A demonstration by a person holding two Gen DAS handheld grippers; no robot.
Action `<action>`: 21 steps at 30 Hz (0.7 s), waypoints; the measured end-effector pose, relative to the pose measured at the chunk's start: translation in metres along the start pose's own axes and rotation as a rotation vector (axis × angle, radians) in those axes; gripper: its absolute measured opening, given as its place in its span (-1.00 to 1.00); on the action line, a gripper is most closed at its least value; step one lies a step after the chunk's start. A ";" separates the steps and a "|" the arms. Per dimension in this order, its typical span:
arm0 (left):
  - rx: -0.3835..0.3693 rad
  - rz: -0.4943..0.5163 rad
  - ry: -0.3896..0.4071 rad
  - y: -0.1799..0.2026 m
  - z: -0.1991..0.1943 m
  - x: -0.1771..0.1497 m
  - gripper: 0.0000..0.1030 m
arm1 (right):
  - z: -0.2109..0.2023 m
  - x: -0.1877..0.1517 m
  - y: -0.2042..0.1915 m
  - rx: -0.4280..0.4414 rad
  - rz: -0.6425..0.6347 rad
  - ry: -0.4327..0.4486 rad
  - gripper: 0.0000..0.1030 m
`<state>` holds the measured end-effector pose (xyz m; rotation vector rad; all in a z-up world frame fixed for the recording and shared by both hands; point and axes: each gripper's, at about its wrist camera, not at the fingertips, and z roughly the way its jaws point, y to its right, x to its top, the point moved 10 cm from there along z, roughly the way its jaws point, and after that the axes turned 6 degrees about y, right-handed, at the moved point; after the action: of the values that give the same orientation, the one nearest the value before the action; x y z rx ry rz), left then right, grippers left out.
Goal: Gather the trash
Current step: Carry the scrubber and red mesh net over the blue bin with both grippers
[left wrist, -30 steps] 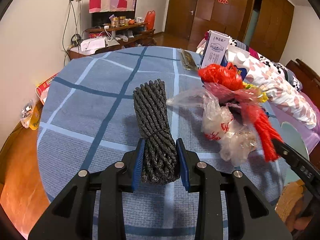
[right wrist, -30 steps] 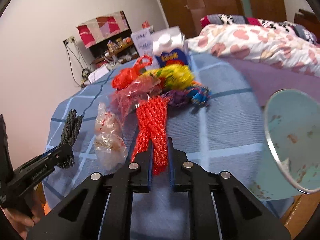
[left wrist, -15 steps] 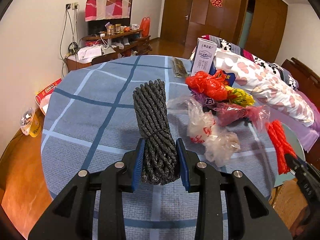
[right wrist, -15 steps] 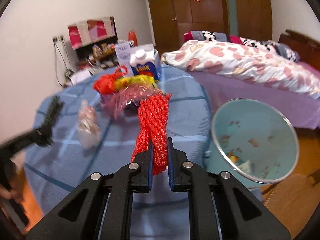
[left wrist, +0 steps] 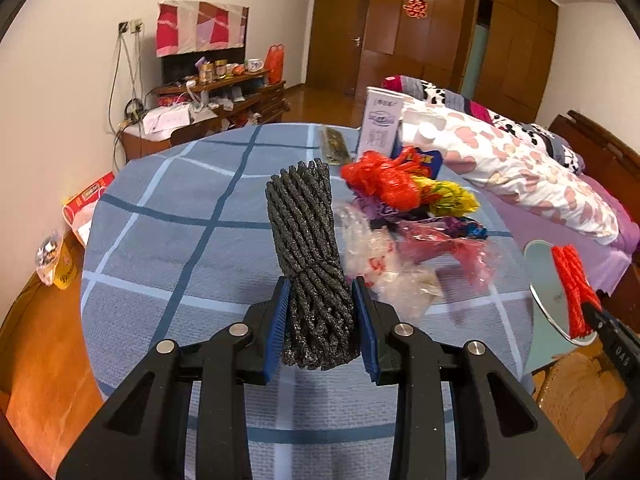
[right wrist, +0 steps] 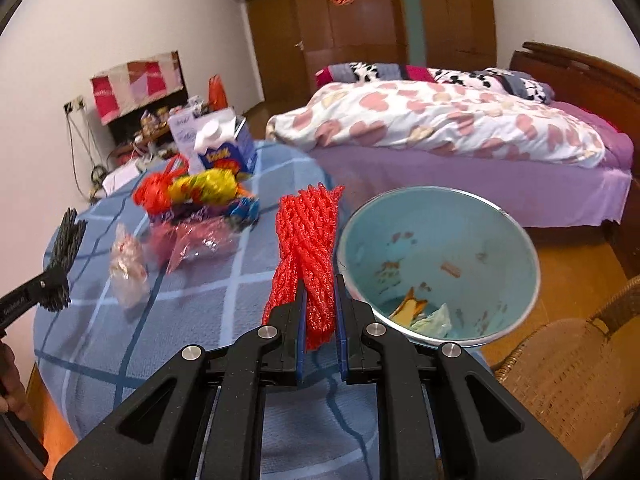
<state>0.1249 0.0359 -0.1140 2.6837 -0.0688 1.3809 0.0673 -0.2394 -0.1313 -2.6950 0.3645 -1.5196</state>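
Left gripper (left wrist: 322, 322) pinches a bundle of dark grey foam netting (left wrist: 308, 236) between its blue pads, lifted above the blue checked tablecloth (left wrist: 168, 240). Right gripper (right wrist: 320, 322), fingers pressed tight on a red foam net (right wrist: 308, 248), holds it at the table's edge with the pale blue bin (right wrist: 440, 264) at about three o'clock of the net, a few scraps in its bottom. Loose plastic bags (right wrist: 128, 268) and coloured wrappers (right wrist: 200, 192) lie on the cloth at ten o'clock from the red net.
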 end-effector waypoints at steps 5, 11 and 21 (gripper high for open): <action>-0.028 0.048 0.010 0.023 -0.006 0.001 -0.38 | -0.010 0.002 0.008 -0.011 0.011 0.021 -0.75; -0.074 0.120 0.026 0.061 -0.014 0.002 -0.38 | -0.020 0.007 0.023 -0.030 0.038 0.047 -0.75; -0.157 0.224 0.056 0.124 -0.022 0.009 -0.38 | -0.029 0.015 0.049 -0.064 0.091 0.075 -0.75</action>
<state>0.1006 -0.0841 -0.0830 2.5684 -0.4652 1.4421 0.0410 -0.2880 -0.1099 -2.6330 0.5396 -1.6138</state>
